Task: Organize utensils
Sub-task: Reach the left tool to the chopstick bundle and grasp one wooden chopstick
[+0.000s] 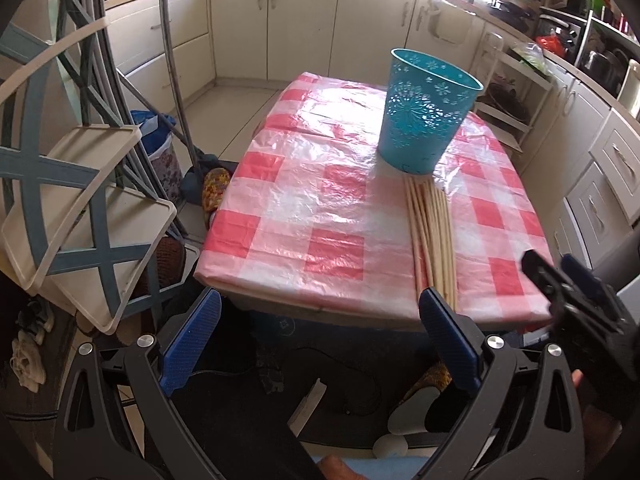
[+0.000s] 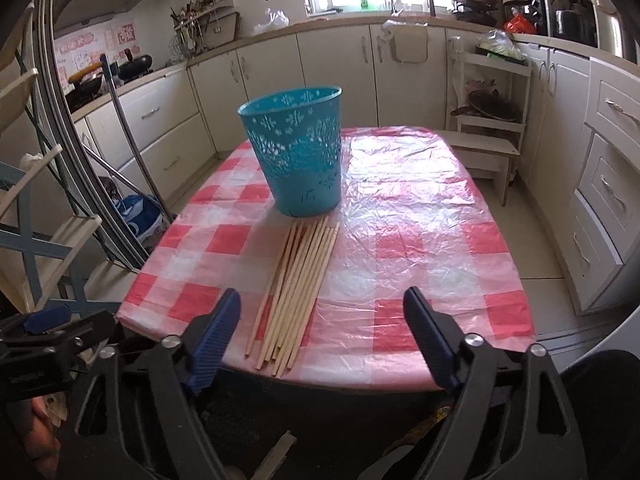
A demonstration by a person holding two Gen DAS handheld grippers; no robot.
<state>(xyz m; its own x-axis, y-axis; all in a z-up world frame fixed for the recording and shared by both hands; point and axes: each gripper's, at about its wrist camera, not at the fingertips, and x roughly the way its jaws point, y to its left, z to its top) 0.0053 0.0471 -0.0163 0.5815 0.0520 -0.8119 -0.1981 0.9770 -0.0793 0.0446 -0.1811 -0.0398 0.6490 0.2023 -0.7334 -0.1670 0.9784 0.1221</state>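
Both tongs, left [image 1: 320, 336] & right [image 2: 322, 336], open, empty; chopsticks [image 2: 298, 284] just ahead on table.

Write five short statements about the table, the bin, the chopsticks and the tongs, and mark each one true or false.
1. The teal bin stands upright on the checked tablecloth. True.
2. The chopsticks are inside the bin. False: they lie flat on the cloth in front of it.
3. The right tongs grip a chopstick. False: their jaws are open and empty, short of the table.
4. The left tongs are open and hold nothing. True.
5. The chopsticks' near ends reach the table's front edge. True.
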